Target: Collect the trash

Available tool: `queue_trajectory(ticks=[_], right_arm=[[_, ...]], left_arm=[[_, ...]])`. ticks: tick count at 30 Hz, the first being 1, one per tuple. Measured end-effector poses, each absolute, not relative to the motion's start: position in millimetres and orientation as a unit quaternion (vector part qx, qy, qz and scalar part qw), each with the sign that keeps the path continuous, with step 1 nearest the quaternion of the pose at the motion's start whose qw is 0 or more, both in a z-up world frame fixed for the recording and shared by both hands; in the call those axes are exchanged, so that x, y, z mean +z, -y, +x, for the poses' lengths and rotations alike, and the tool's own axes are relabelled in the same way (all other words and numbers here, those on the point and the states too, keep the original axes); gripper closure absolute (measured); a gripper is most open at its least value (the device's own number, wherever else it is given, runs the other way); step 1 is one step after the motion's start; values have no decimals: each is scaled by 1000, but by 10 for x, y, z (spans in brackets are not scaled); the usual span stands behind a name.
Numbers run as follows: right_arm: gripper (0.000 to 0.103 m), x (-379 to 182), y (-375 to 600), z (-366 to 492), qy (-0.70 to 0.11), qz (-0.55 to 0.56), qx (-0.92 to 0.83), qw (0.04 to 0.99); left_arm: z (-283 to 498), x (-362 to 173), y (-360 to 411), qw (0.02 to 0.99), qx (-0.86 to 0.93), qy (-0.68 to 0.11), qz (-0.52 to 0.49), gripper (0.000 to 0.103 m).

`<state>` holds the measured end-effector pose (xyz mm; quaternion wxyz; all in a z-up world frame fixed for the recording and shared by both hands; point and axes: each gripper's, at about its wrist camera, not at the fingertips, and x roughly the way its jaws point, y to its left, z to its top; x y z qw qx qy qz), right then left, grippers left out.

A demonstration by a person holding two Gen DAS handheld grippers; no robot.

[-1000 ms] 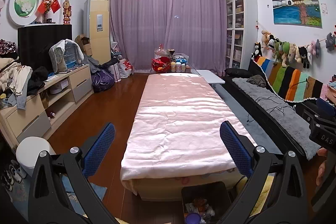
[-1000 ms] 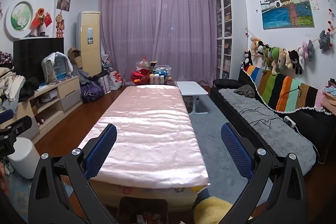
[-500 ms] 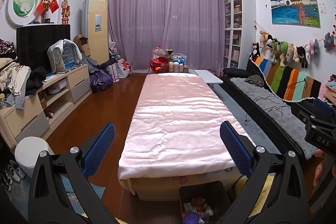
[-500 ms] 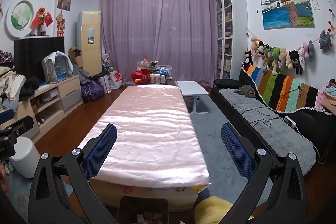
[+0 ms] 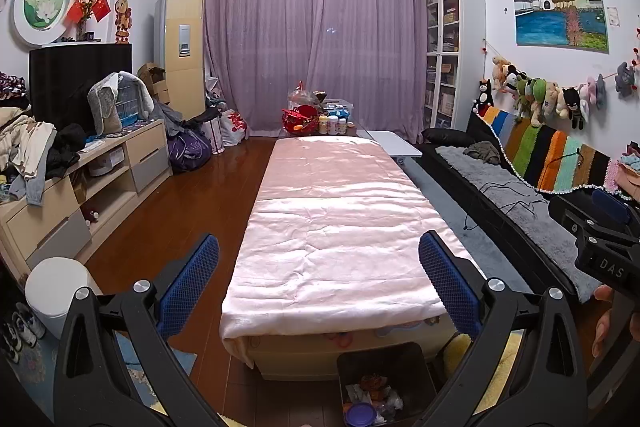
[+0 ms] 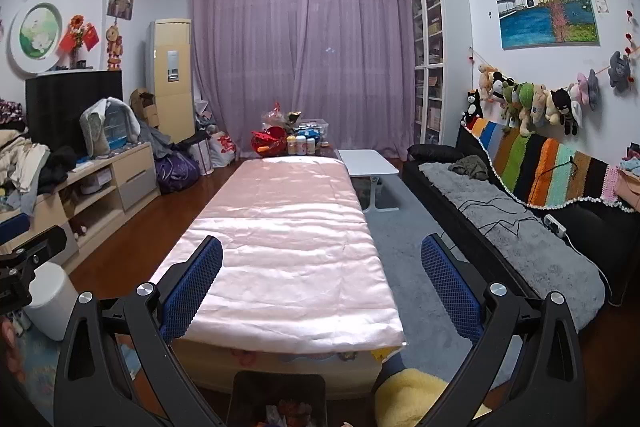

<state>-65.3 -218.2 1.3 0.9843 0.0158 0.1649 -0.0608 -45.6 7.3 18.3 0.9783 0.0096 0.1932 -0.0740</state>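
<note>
Left wrist view: the left gripper (image 5: 319,275) has its jaws spread wide with nothing between them, its blue pads framing the near end of a long surface draped in pink satin cloth (image 5: 332,219). Directly below, at the foot of that surface, stands a dark trash bin (image 5: 416,355) on the wooden floor; it holds crumpled wrappers and a purple lid (image 5: 361,414). A white cylindrical bin (image 5: 60,287) stands to the left near the low cabinet.

From the right wrist view, the right gripper (image 6: 322,277) likewise has its jaws spread and empty, held over the same near end of the cloth. The trash bin (image 6: 280,387) shows at the lower edge, with a yellow fluffy item (image 6: 408,399) just beside it on the grey rug (image 6: 412,267). A black sofa with a grey throw (image 6: 520,243) runs along the right wall.
</note>
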Motion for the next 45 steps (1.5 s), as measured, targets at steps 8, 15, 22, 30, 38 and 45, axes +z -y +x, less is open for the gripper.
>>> queue_trajectory(ticks=[8,15,22,30,38,45], right_arm=[[3,-4,2180,-645,-168,15,-58,984],[3,14,2168,-654,-169,13,-57,984],[3,33,2168,-666,-166,17,-59,984],[3,32,2177,-665,-166,18,-59,984],[3,32,2181,-664,-166,18,-59,984],[3,30,2183,-665,-166,18,-59,984]], left_arm=[[-455,178,-98,978,-72,-195,7,8],[-451,177,-101,978,-71,-195,7,8],[-454,176,-99,978,-72,-194,6,8],[-454,172,-101,979,-71,-193,6,8],[-453,168,-101,978,-71,-194,6,8],[-457,170,-97,978,-72,-194,6,8]])
